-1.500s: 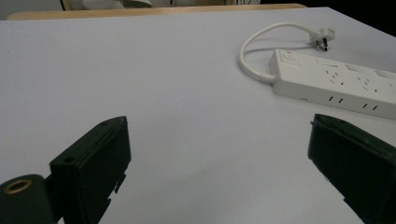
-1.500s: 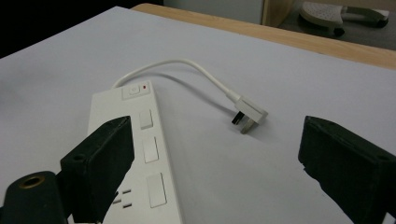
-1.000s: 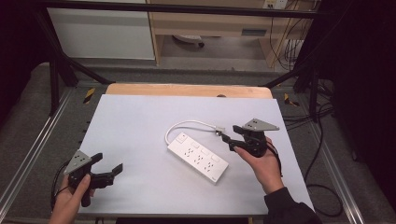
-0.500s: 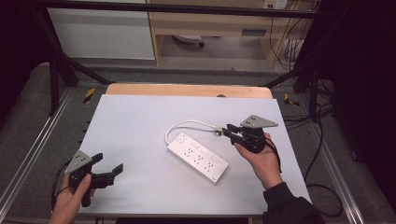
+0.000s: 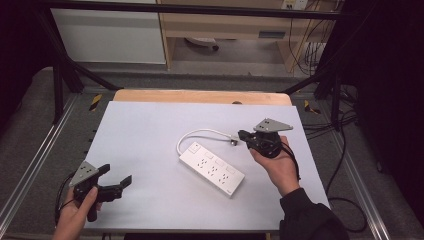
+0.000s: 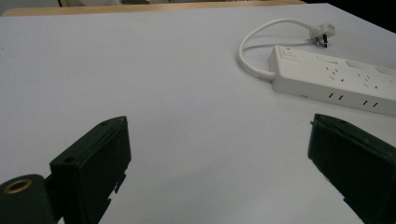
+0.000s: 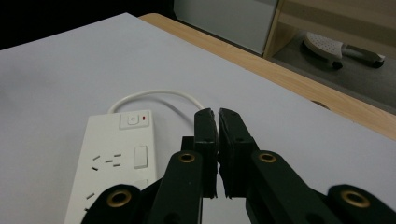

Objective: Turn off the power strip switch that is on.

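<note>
1. The plug is seen just in front of the right tongs, at the end of the white cord; the right hand is far nearer.
2. The power strip is laid slantwise on the surface, its switch end towards the far side.
3. The right tongs have just been closing and are shut; nothing is seen between them.
4. The left tongs are held wide open and empty, well apart.
</note>
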Motion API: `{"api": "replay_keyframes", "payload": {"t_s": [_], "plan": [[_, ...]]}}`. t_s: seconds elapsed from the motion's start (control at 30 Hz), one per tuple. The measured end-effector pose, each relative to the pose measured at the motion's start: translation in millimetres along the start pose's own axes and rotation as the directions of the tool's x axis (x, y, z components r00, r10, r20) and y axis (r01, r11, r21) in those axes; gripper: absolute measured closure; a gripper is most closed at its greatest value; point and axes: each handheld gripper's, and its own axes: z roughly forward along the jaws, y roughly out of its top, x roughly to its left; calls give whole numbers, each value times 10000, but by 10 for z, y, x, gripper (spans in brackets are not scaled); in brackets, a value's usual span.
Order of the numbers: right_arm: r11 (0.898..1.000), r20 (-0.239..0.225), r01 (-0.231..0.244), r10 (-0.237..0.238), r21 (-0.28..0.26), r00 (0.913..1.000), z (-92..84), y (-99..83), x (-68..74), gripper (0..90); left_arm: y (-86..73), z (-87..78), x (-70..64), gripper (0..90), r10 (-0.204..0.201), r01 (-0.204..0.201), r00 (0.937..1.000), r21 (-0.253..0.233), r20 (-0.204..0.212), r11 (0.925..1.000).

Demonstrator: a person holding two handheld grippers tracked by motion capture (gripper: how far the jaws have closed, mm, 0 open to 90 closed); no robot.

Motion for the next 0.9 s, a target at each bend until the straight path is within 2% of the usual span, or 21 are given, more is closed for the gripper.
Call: {"api": "replay_keyframes", "payload": {"t_s": [0.1, 0.37, 0.6, 0.9], "plan": [[9998, -73, -187, 188, 88, 9998, 46, -1, -12, 878, 1, -3, -5, 59, -5, 5, 10000, -8, 10, 10000], [9993, -406, -105, 120, 369, 9991, 176, 19, 20, 899, 1, -1, -5, 58, -13, 13, 10000, -2, 6, 10000], [9991, -472, -17, 37, 431, 9989, 241, 117, 37, 900, -1, -4, -3, 59, -6, 6, 10000, -19, -2, 10000], [9979, -576, -123, 160, 633, 9982, 309, 194, 51, 900, 0, -10, -3, 59, 15, -15, 10000, -41, -19, 10000]]}}
